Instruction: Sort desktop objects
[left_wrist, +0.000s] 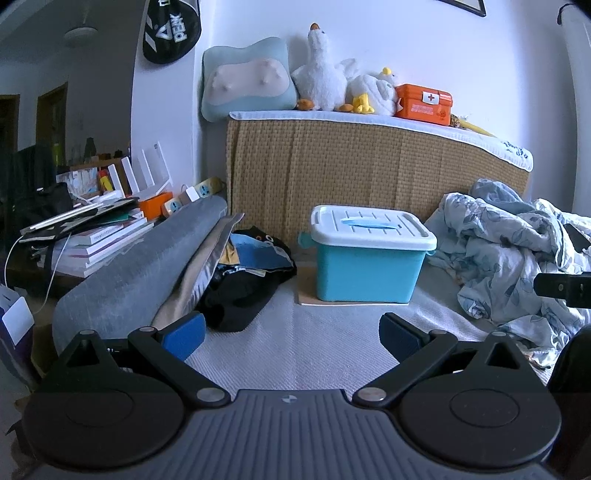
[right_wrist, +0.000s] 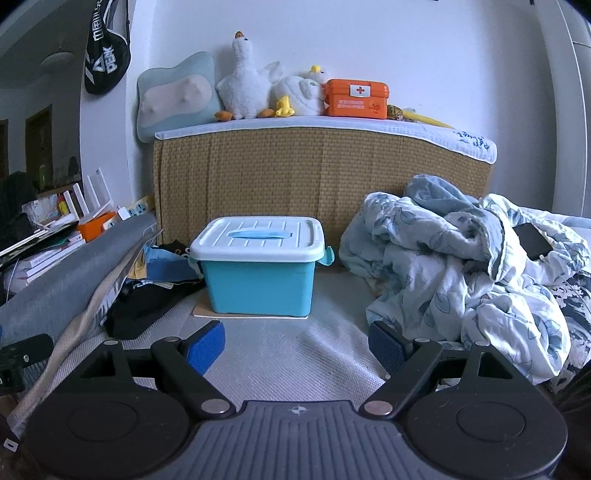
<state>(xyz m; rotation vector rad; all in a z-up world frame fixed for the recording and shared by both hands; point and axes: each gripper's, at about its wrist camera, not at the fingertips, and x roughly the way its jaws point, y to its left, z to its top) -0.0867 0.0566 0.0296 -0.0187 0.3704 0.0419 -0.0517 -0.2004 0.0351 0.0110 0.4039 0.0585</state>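
A turquoise storage box (left_wrist: 369, 269) (right_wrist: 258, 277) with a white lid stands shut on a thin board on the grey woven mat. In the left wrist view my left gripper (left_wrist: 291, 338) is open, its blue pads apart, well short of the box with nothing between them. My right gripper (right_wrist: 297, 349) is likewise open and empty, facing the box from a similar distance. The tip of the other gripper (left_wrist: 565, 290) shows at the right edge of the left wrist view. A heap of dark and blue clothes (left_wrist: 251, 273) (right_wrist: 162, 280) lies left of the box.
A crumpled floral quilt (left_wrist: 517, 258) (right_wrist: 461, 266) fills the right side, with a black phone (right_wrist: 533, 242) on it. A grey cushion (left_wrist: 140, 273) leans at the left beside stacked books (left_wrist: 99, 240). Behind, a wicker headboard (right_wrist: 314, 177) carries plush ducks and an orange first-aid case (right_wrist: 356, 99).
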